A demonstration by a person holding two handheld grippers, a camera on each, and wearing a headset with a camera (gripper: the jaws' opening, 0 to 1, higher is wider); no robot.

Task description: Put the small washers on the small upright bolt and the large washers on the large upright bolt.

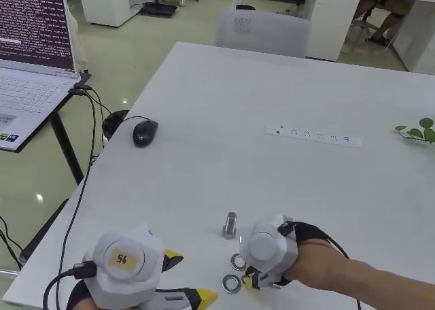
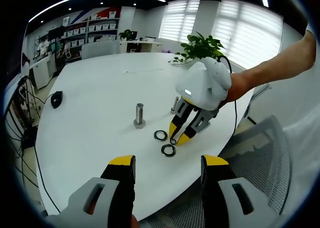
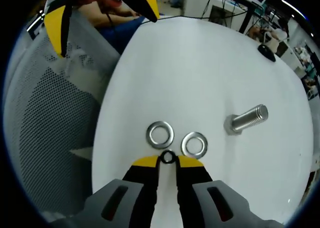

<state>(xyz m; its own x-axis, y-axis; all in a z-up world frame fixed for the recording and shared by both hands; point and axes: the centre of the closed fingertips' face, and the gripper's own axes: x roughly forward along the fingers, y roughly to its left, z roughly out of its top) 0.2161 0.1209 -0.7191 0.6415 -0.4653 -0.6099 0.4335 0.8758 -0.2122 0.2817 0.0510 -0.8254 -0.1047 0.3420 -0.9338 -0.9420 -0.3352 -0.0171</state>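
Note:
A large upright bolt (image 1: 230,225) (image 2: 139,114) (image 3: 245,119) stands on the white table (image 1: 224,140). Two large washers (image 1: 237,261) (image 1: 231,283) lie flat just in front of it, also the pair of rings (image 3: 160,134) (image 3: 194,144) in the right gripper view. My right gripper (image 3: 167,160) (image 2: 179,137) (image 1: 251,279) points down at the table beside them, shut on a small dark washer (image 3: 167,157). A thin small bolt (image 2: 175,104) peeks out behind that gripper. My left gripper (image 2: 168,163) (image 1: 190,277) hovers open near the table's front edge, holding nothing.
A black mouse (image 1: 145,132) and its cable lie at the left of the table, and a white power strip (image 1: 312,135) further back. A laptop (image 1: 27,85) sits on a side stand to the left. A plant (image 1: 418,130) is at the right edge, a grey chair (image 1: 262,31) beyond the far edge.

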